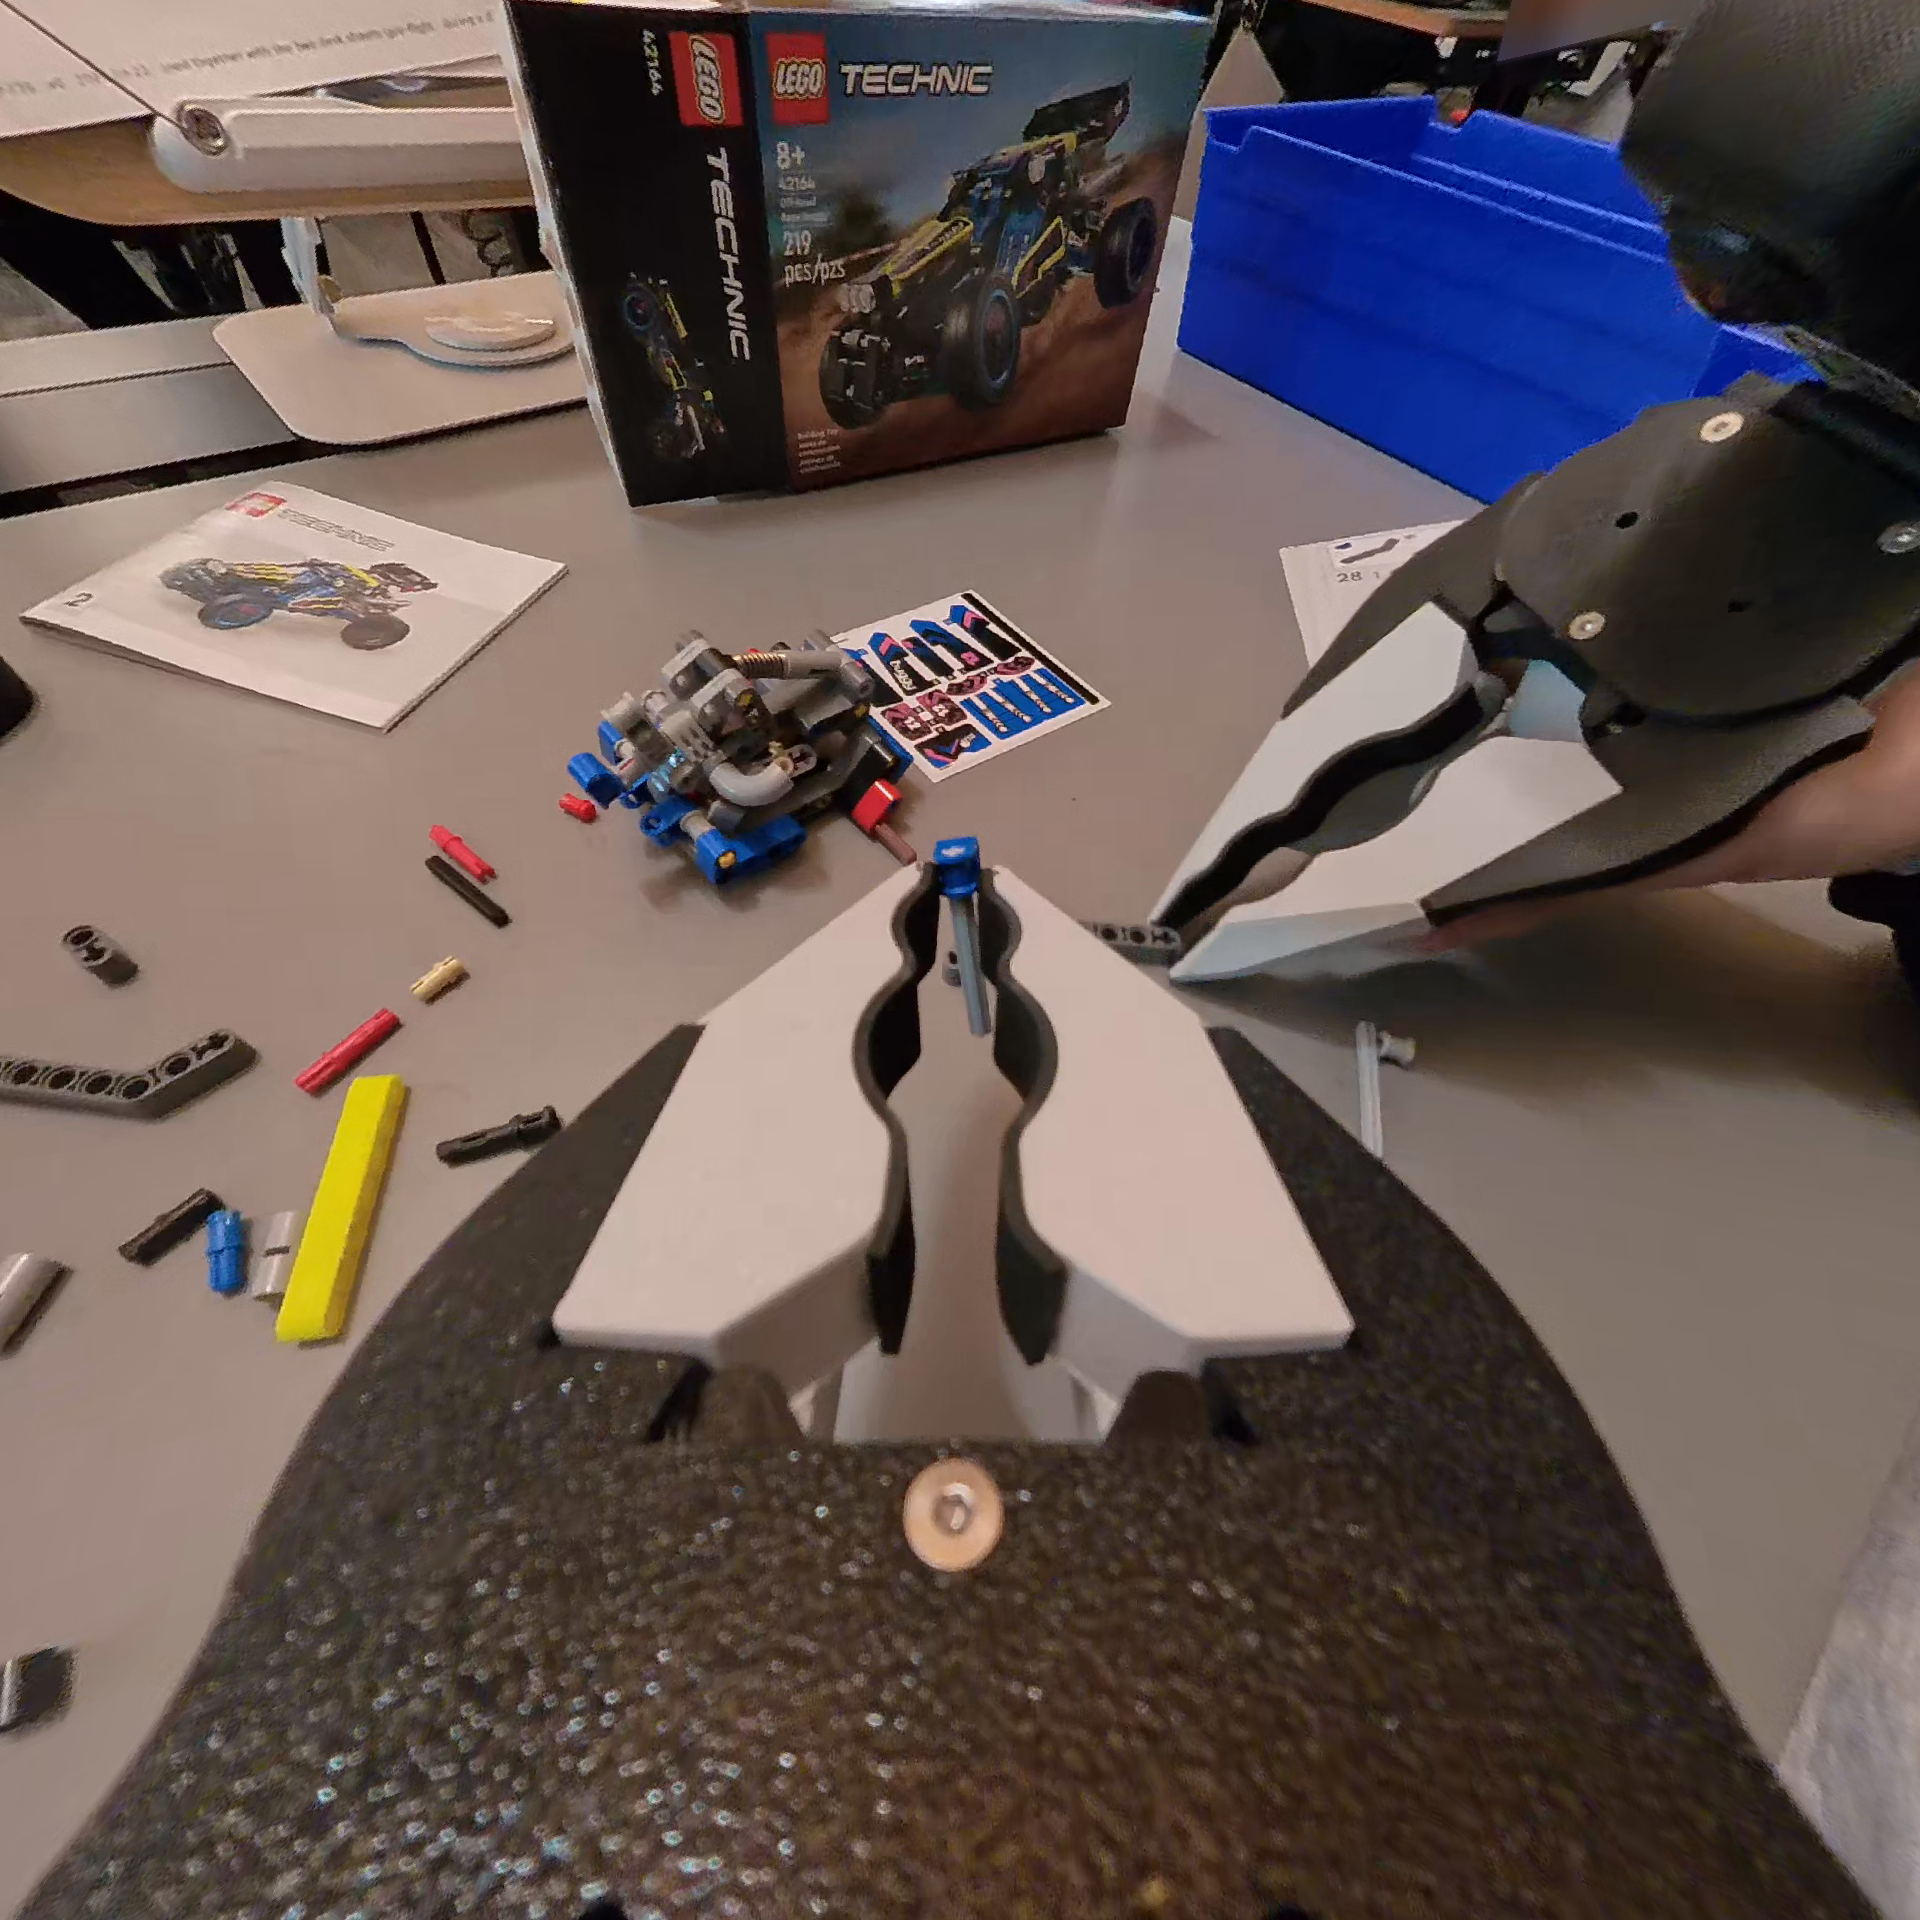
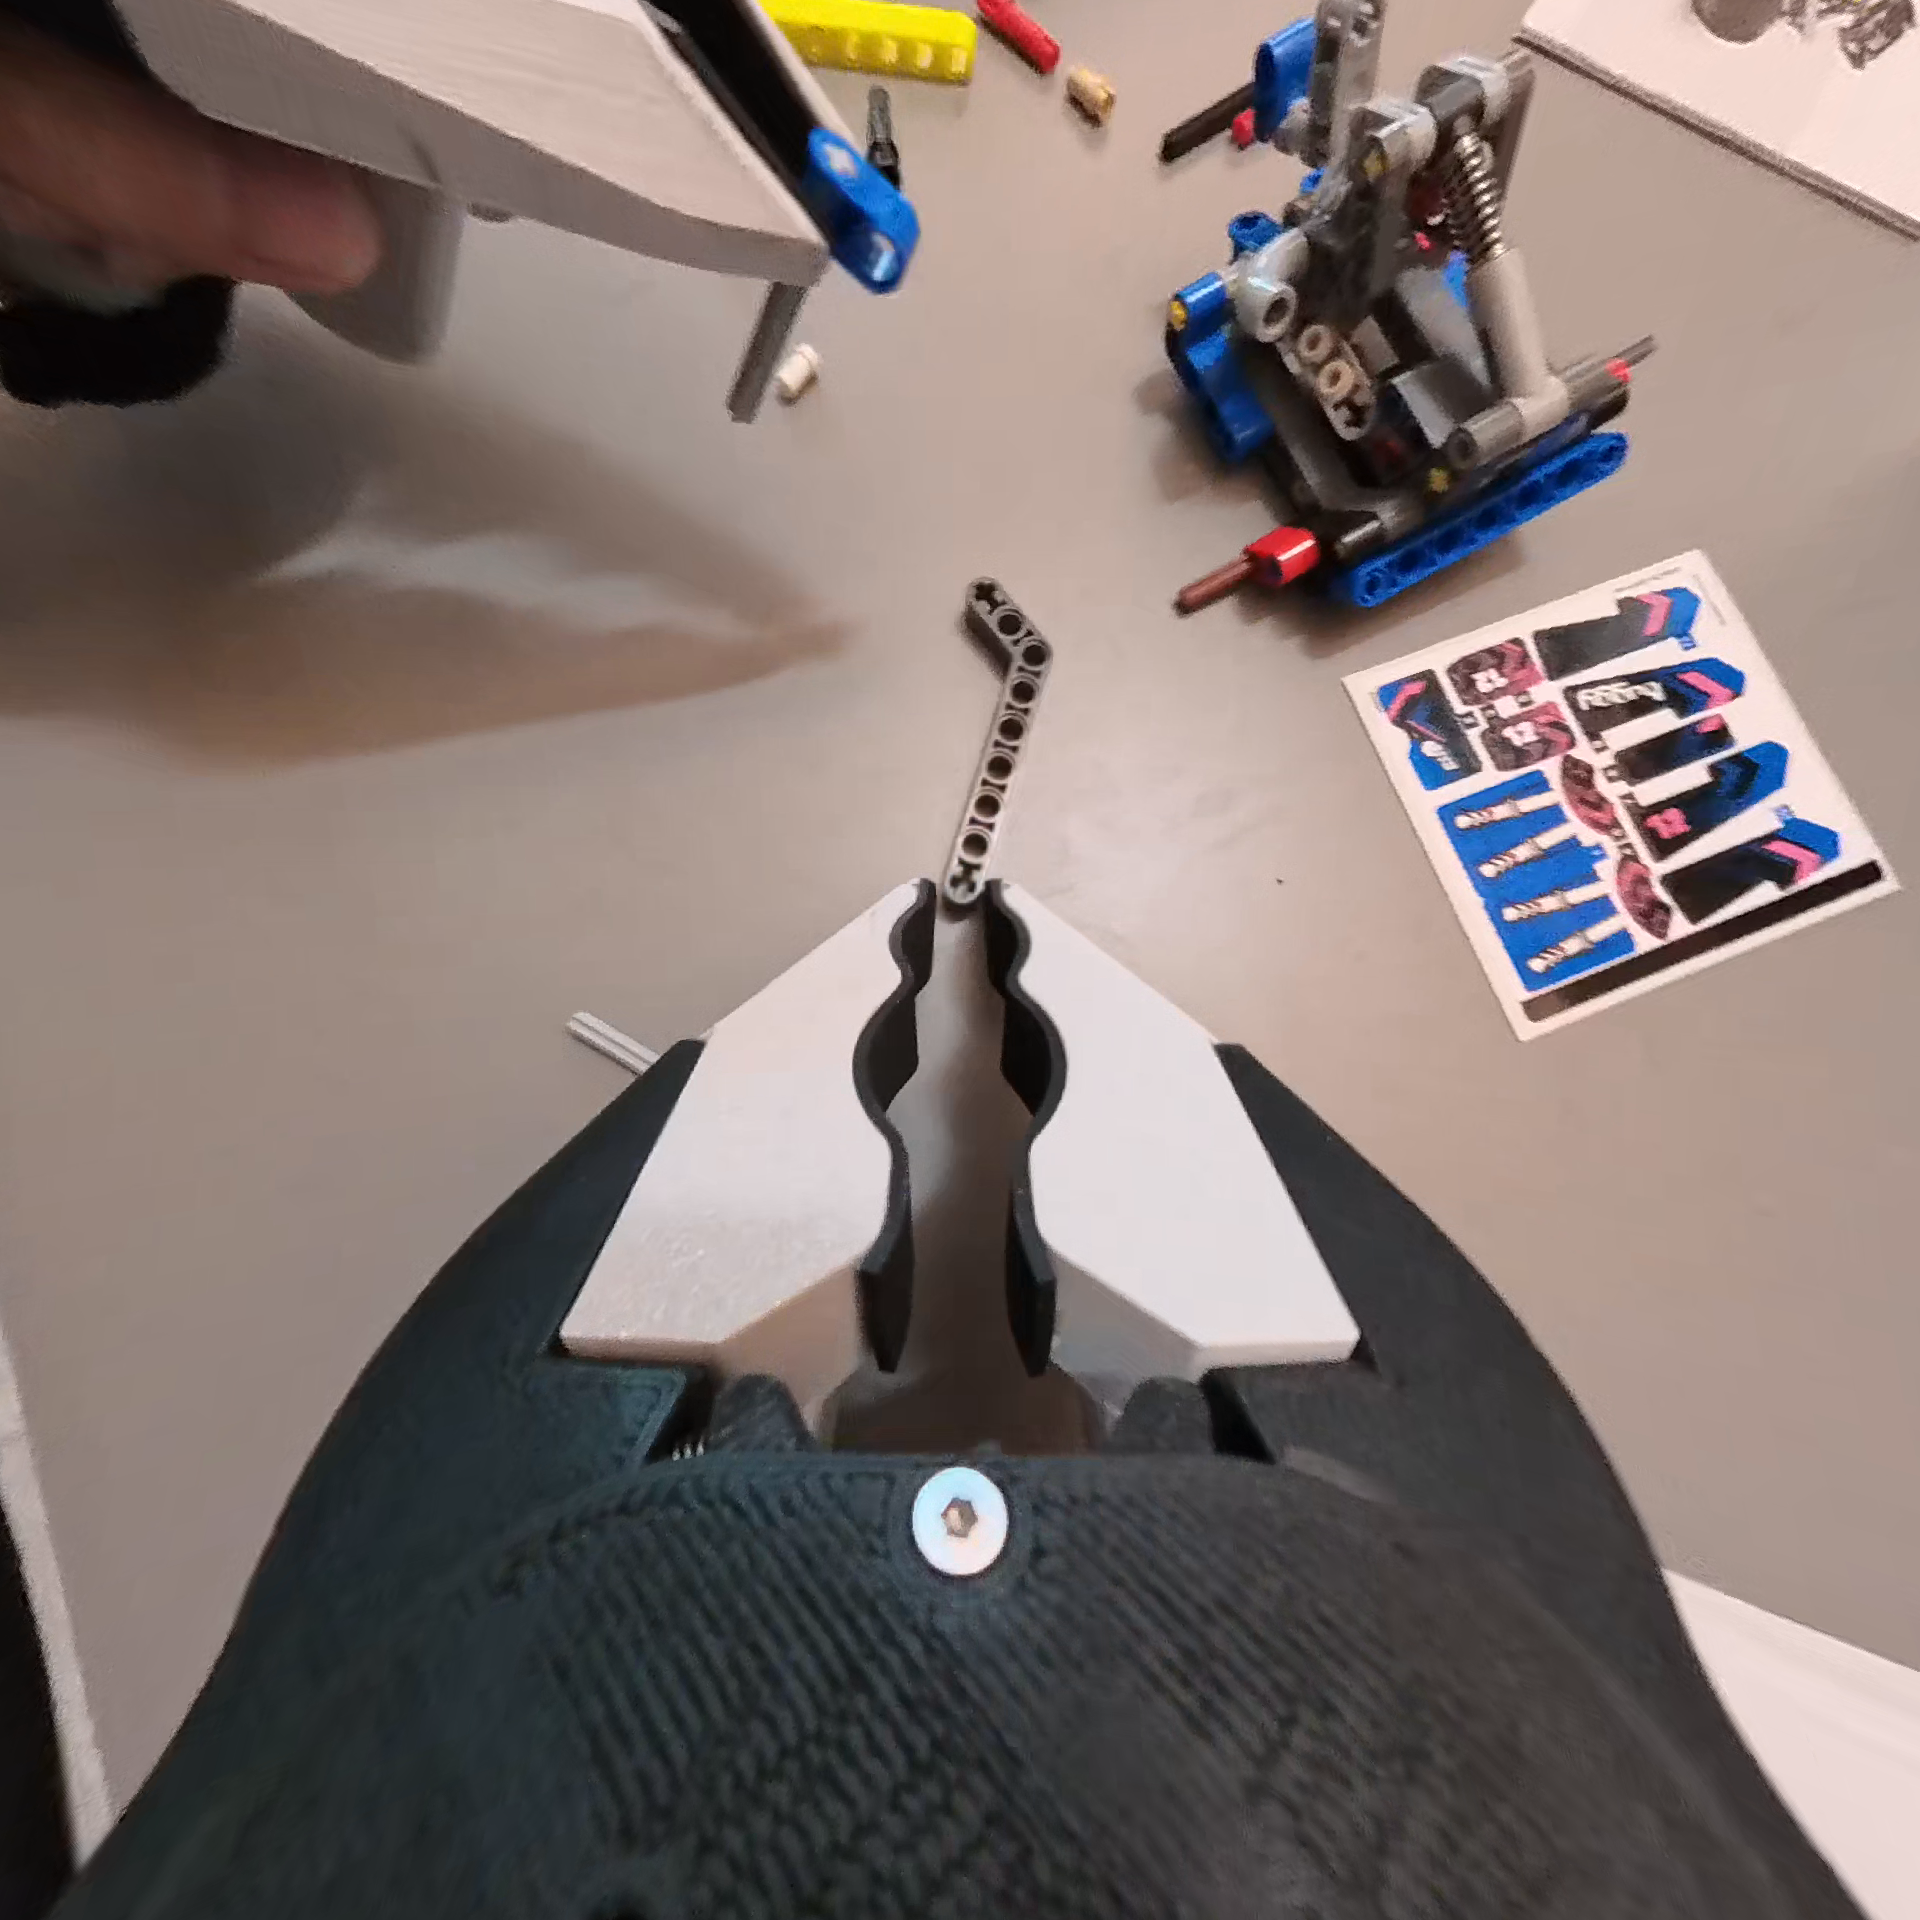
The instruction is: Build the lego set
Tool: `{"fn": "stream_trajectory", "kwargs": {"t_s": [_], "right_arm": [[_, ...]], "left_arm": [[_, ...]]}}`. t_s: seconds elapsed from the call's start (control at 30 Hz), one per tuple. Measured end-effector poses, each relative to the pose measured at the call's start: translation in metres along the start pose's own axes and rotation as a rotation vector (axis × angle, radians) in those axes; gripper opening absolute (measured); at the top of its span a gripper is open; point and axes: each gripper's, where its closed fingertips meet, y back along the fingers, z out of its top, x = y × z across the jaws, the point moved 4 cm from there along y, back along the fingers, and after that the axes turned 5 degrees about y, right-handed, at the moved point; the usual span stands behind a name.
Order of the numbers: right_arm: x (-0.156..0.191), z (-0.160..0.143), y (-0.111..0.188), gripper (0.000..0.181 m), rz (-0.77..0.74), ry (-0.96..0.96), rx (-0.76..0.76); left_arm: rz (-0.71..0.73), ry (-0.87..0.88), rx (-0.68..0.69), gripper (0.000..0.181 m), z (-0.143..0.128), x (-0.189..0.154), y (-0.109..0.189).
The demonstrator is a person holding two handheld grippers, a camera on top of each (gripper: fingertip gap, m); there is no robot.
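My right gripper (image 2: 961,902) pinches the bent beam (image 2: 1000,743) by its near end, long axis pointing straight away; left gripper (image 1: 956,871) clamps blue connector (image 1: 956,864) (grey axle hanging).

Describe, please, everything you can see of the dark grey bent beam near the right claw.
The dark grey bent plastic beam with round holes lies flat on the grey table. Its long straight arm runs away from the right claw; the far end kinks left and ends in a cross-shaped hole. Its near end sits between the claw's tips, apparently pinched.
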Motion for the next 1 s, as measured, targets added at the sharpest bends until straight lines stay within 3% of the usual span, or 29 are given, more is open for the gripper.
{"fn": "stream_trajectory", "kwargs": {"t_s": [0.3,0.47,0.67,0.8,1.0], "right_arm": [[0.049,0.033,0.002,0.019,0.347,0.015,-0.17],[-0.007,0.042,0.011,0.017,0.173,0.078,-0.288],[-0.009,0.063,0.003,0.023,0.355,0.131,-0.372],[-0.015,0.071,-0.002,0.005,0.363,0.16,-0.413],[-0.014,0.062,-0.012,0.002,0.403,0.328,-0.356]], "left_arm": [[-0.082,0.102,0.012,0.004,0.0,0.005,-0.008],[-0.156,0.107,-0.03,0.004,0.011,0.0,-0.014],[-0.252,0.165,-0.13,0.004,0.029,-0.004,-0.022],[-0.266,0.131,-0.164,0.004,0.032,-0.003,-0.02],[-0.307,-0.067,-0.002,0.006,0.02,-0.001,-0.012]]}}
